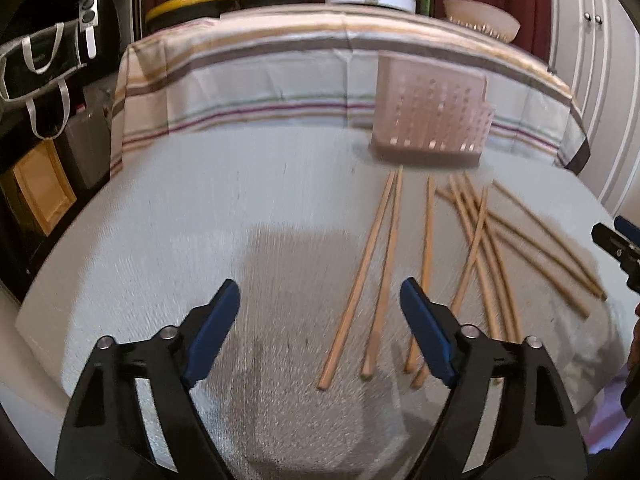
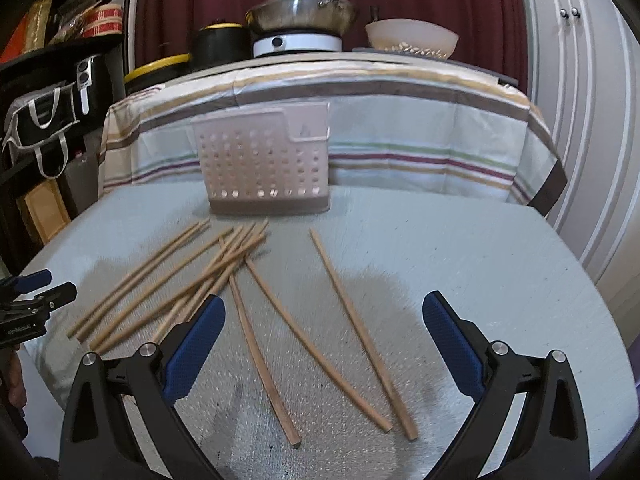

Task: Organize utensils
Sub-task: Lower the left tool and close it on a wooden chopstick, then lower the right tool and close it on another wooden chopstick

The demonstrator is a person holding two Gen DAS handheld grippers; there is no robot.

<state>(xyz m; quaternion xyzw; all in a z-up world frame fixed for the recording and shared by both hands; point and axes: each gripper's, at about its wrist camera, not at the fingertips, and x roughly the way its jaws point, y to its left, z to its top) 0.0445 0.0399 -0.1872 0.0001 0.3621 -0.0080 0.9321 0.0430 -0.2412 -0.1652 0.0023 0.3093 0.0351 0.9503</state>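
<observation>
Many chopsticks: the chopsticks [image 2: 224,268] lie loose on the table [image 2: 480,264], just in front of the holder [image 2: 264,164], none inside it.
Holder: light, perforated, upright; a hard push with a stick would likely tip it.
Crossed pile: pinching one stick here may drag its neighbours.
Left gripper [image 1: 320,334]: released, empty.
Right gripper [image 2: 324,346]: released, empty, above three separate sticks.

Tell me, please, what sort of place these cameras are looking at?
Most likely a home kitchen or dining corner. A steel pan sits on a small burner beside a bowl, and wooden chopsticks lie scattered on a cloth-covered table before a perforated utensil holder.
</observation>
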